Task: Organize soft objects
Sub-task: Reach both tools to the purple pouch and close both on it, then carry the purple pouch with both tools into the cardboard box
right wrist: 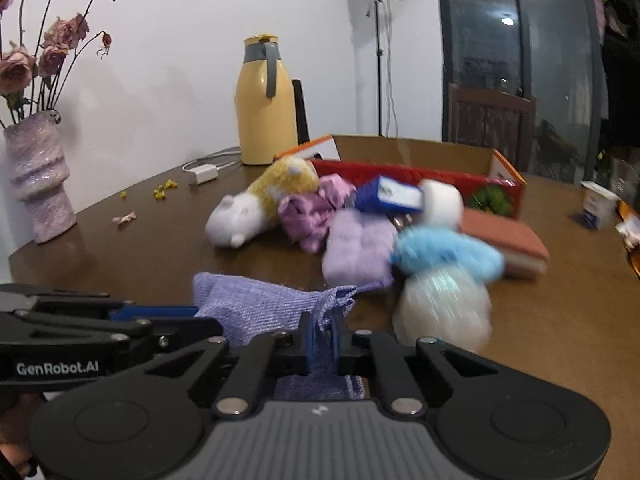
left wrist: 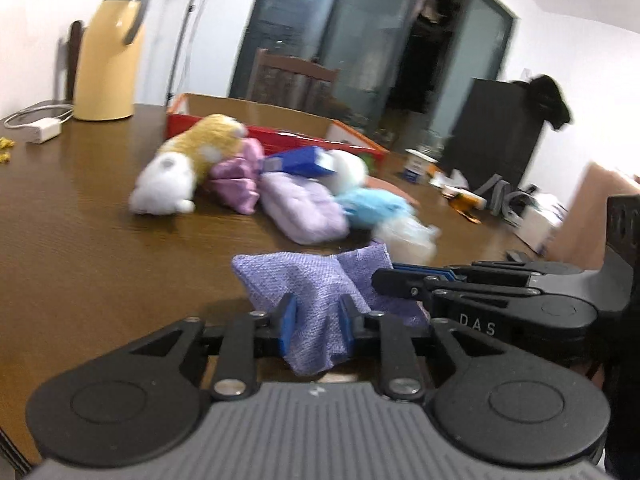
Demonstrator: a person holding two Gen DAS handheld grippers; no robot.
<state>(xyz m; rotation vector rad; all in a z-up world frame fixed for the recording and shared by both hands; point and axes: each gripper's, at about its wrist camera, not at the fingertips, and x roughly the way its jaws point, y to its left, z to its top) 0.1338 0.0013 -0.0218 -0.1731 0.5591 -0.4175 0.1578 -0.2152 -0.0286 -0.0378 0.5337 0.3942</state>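
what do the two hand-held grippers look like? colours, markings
Both match: grey ribbed body, two round black discs at its sides, black linkage bars with silver pivot pins, blue pads on black fingers. Left hand-held gripper; right hand-held gripper. Seen side-on, the right one carries white "DAS" lettering, the left one white "GenRobot.AI". No cables or sleeves visible.

Motion blur smears the plush pile (right wrist: 360, 232); the white-and-blue plush (right wrist: 440, 280) shows no legible features; lettering on the blue box (right wrist: 390, 196) unreadable; the lavender cloth's (left wrist: 316, 300) near end hidden behind the left gripper (left wrist: 316, 320); dried flowers (right wrist: 52, 32) cut off at the left edge.
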